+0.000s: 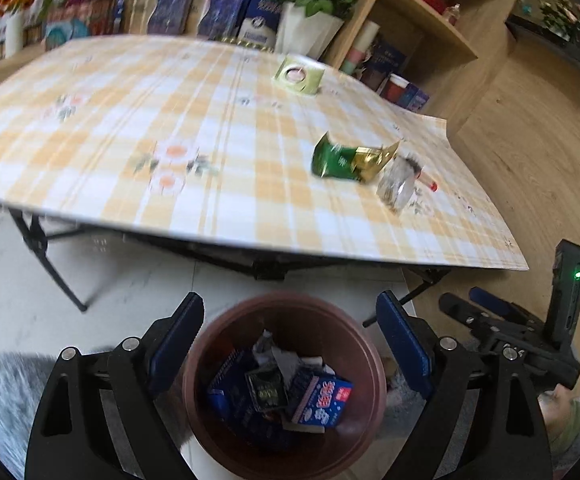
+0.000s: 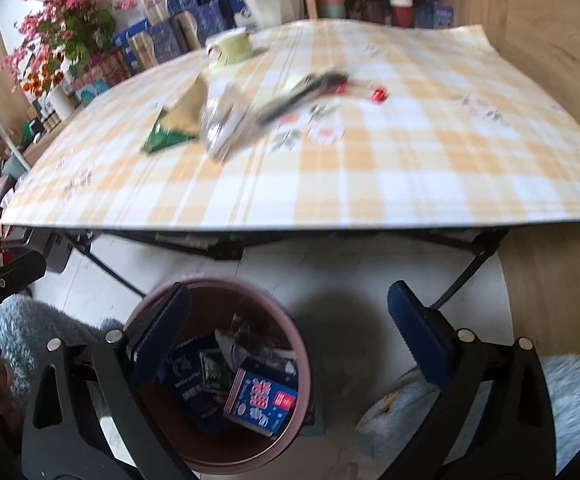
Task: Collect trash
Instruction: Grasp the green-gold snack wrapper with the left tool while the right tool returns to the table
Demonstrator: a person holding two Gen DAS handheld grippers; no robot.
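Several boxes already in bin (image 1: 285, 384); green packet (image 1: 342, 162), clear wrapper (image 1: 396, 184), tape roll (image 1: 300, 74) left on bench (image 1: 169, 120). Both tongs (image 1: 290, 340) (image 2: 290, 336) wide, empty.

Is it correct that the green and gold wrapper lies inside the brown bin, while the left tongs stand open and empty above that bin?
Not quite. The green and gold wrapper lies on the checkered table, not in the brown bin, as the left wrist view shows. The rest holds: the left tongs stand open and empty above that bin.
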